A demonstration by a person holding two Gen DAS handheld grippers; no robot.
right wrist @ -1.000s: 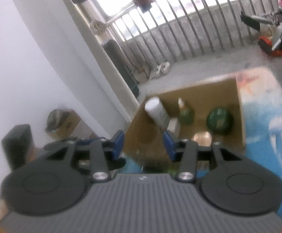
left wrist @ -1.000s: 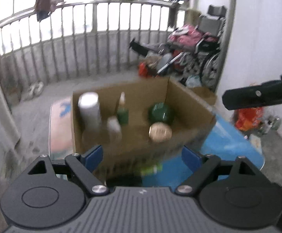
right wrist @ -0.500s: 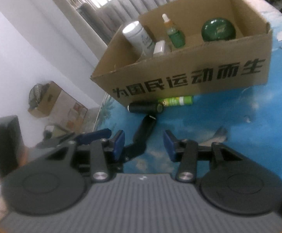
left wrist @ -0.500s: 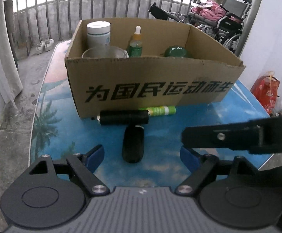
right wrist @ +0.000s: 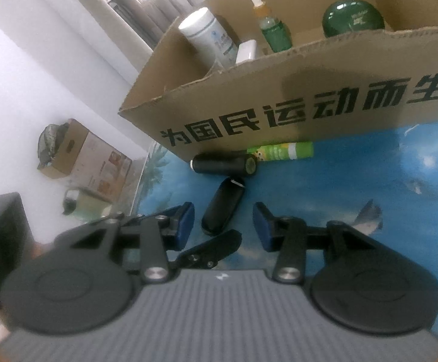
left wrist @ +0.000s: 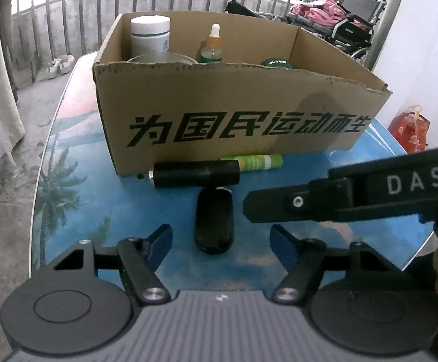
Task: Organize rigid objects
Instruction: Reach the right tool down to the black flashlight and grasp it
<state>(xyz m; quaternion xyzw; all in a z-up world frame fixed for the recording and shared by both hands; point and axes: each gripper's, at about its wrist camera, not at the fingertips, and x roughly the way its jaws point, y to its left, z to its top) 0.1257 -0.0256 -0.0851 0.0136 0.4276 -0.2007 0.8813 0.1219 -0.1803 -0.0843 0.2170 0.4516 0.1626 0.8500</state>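
Note:
A cardboard box point(left wrist: 240, 111) point(right wrist: 294, 102) stands on the blue table and holds a white jar point(left wrist: 150, 34), a green dropper bottle point(left wrist: 212, 46) and a green round tin point(right wrist: 353, 18). In front of it lie a black cylinder point(left wrist: 195, 173) point(right wrist: 223, 163), a green tube point(left wrist: 256, 161) point(right wrist: 282, 150) and a black oval case point(left wrist: 214, 221) point(right wrist: 223, 209). My left gripper point(left wrist: 220, 242) is open, just short of the oval case. My right gripper point(right wrist: 223, 227) is open, close to the same case; one finger point(left wrist: 324, 202) crosses the left wrist view.
The blue printed table point(left wrist: 77, 199) ends at a rounded edge on the left. A metal railing point(left wrist: 68, 21) and a wheelchair point(left wrist: 348, 30) stand behind. A small carton point(right wrist: 83, 154) sits on the floor by the white wall.
Both grippers have come down from above the box to table height in front of it and moved closer to the black oval case. Both stay open.

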